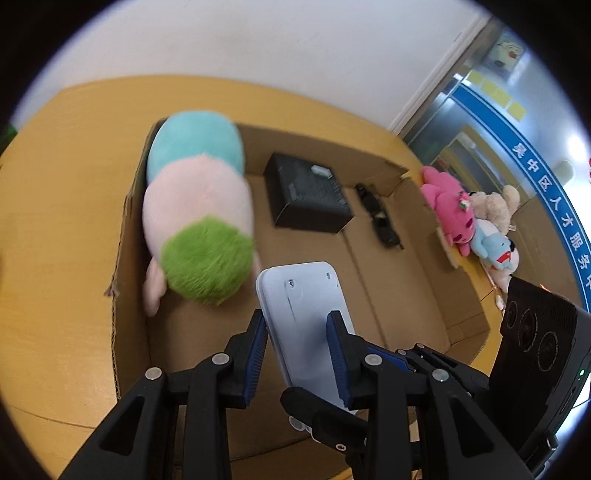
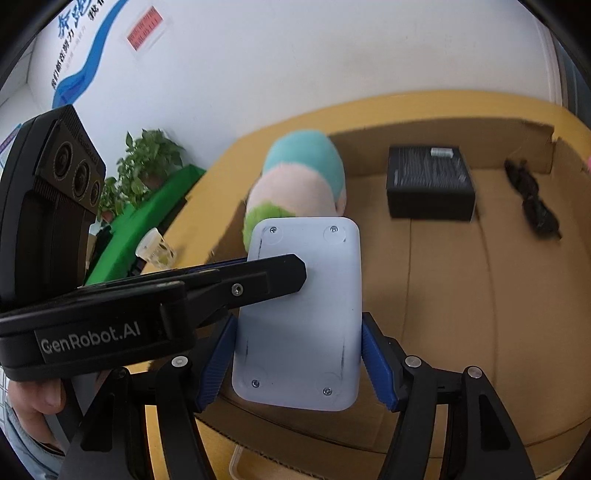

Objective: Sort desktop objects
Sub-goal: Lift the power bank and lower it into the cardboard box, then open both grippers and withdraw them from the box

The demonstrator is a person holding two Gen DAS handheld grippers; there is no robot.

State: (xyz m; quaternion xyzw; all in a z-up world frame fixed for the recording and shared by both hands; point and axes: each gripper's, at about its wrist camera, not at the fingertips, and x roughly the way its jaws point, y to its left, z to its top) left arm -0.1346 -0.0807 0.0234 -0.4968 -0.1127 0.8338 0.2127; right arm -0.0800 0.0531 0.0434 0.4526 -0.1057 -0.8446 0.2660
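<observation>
Left wrist view shows the left gripper (image 1: pixel 297 332) clamped across the thickness of a flat white plastic device with rounded corners (image 1: pixel 306 314), held above the open brown cardboard box (image 1: pixel 402 280). The right gripper (image 2: pixel 299 360) pinches its wide sides. The step looks like placing it; next calls for lowering onto bare floor beside the pastel plush toy (image 1: pixel 195 218).

Only clear text was "GenRobot.AI", white on the side of the left gripper (image 2: pixel 267 275). The blue band (image 1: pixel 546 184) on the glass wall carried white Chinese characters, partly "人才服务". The red label (image 2: pixel 144 27) and the black box's white sticker (image 2: pixel 443 151) were too blurred to read.
</observation>
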